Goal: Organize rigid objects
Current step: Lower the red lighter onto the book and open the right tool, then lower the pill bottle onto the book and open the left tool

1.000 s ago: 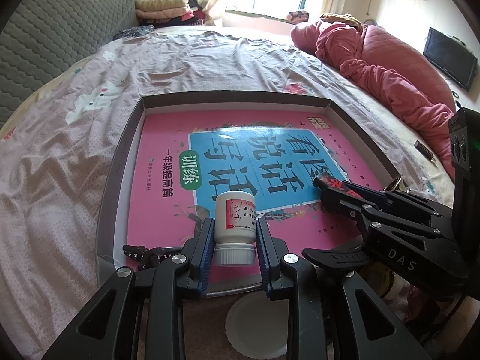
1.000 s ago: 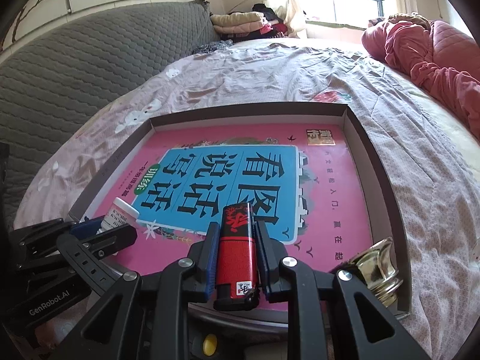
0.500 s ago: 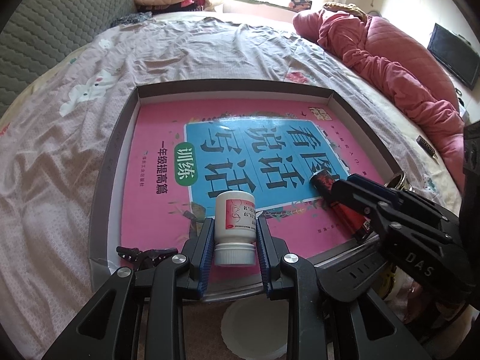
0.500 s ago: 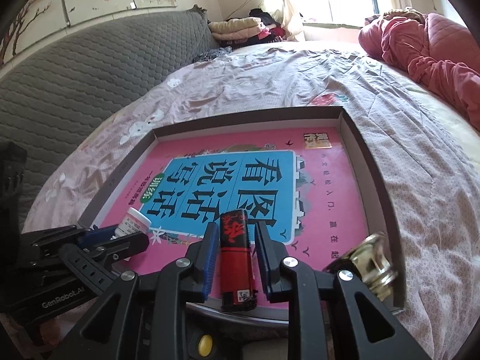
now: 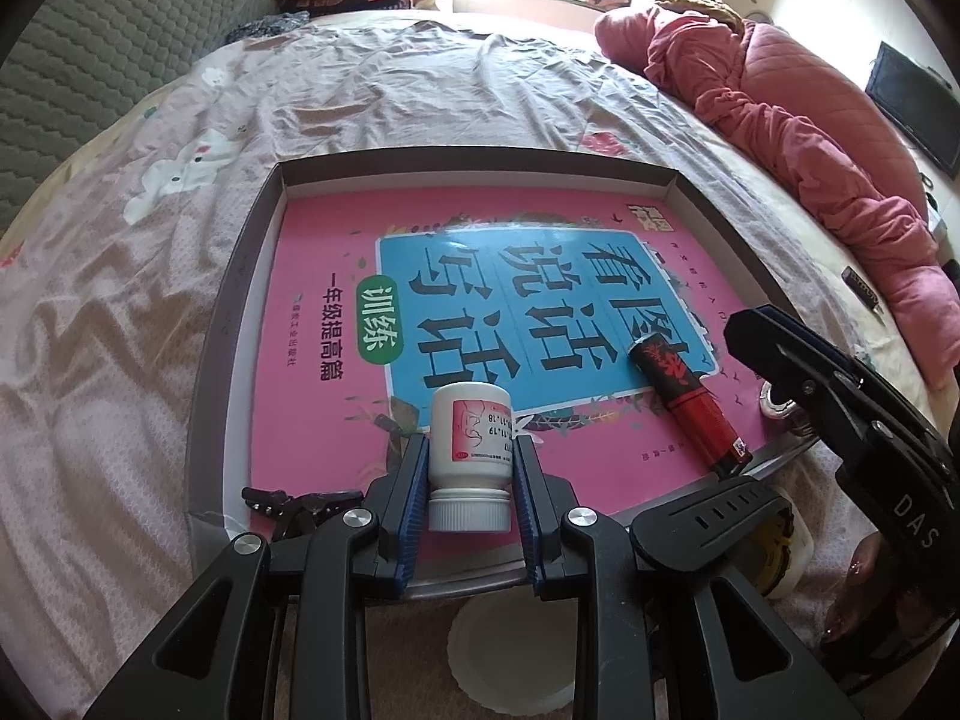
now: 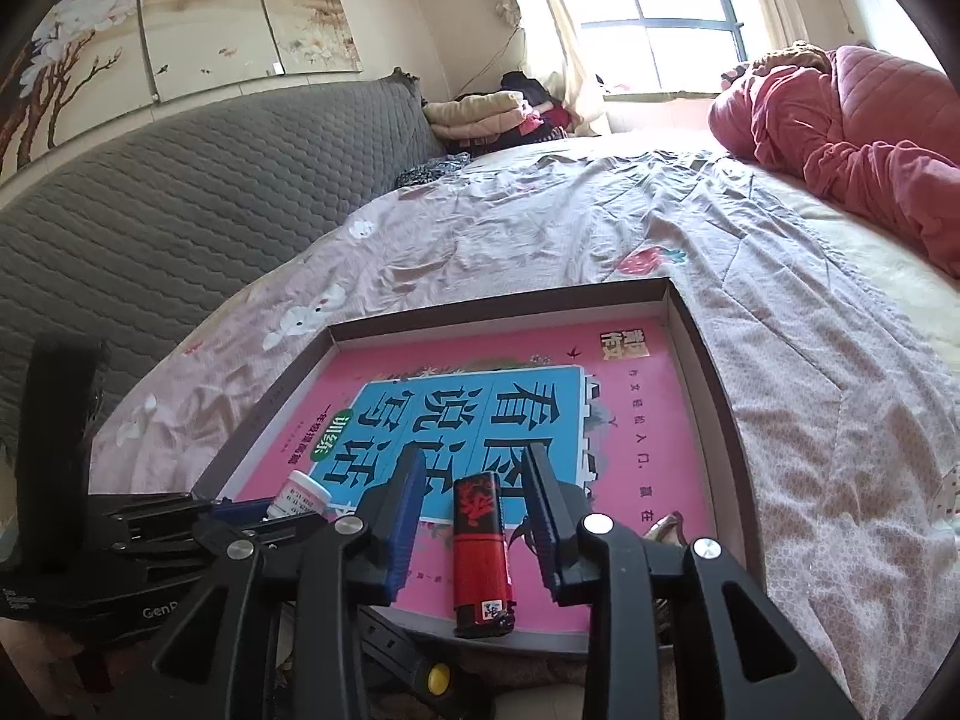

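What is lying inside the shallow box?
A pink book covers the floor of the box. On it lie a red lighter and black clips. What is under the book cannot be seen.

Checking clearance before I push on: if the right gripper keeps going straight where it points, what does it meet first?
The red lighter lying between the open right gripper fingers, on the pink book. Depth is unclear.

We count one shallow brown tray (image 5: 240, 324) holding one pink book (image 5: 336, 360), one white pill bottle (image 5: 470, 450), one red-and-black lighter (image 6: 478, 552), and one black clip (image 5: 288, 501); one white lid (image 5: 510, 660) lies outside.
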`<action>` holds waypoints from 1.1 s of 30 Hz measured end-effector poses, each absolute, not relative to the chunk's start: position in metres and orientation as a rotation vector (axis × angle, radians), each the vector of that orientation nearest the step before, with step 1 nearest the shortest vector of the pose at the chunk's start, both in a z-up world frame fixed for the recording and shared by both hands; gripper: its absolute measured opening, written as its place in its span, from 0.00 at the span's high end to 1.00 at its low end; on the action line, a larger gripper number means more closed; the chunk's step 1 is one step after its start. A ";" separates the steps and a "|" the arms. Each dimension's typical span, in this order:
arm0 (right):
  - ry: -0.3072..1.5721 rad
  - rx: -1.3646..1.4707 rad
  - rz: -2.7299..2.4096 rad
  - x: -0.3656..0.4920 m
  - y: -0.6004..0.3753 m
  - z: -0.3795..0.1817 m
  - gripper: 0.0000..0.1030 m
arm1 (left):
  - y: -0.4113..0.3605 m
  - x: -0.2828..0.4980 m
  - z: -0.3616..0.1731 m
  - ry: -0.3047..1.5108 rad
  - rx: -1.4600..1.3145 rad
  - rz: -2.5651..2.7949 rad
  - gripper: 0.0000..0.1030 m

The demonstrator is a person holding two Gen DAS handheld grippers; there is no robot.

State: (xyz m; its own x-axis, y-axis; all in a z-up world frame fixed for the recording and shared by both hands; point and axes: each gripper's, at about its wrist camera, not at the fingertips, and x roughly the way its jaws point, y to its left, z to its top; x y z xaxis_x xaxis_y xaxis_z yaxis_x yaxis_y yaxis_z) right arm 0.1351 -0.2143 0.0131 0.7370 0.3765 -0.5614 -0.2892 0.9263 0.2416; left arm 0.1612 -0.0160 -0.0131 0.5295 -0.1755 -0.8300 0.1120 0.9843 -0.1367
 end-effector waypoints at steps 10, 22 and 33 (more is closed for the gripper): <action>0.633 0.203 0.332 0.136 -0.229 0.012 0.66 | -0.011 0.156 -0.012 0.996 -0.077 -0.148 0.73; 0.597 0.205 0.293 0.130 -0.236 0.016 0.59 | -0.005 0.148 -0.007 0.981 -0.068 -0.135 0.73; 0.584 0.165 0.283 0.118 -0.234 0.018 0.57 | 0.002 0.137 0.000 0.974 -0.084 -0.130 0.69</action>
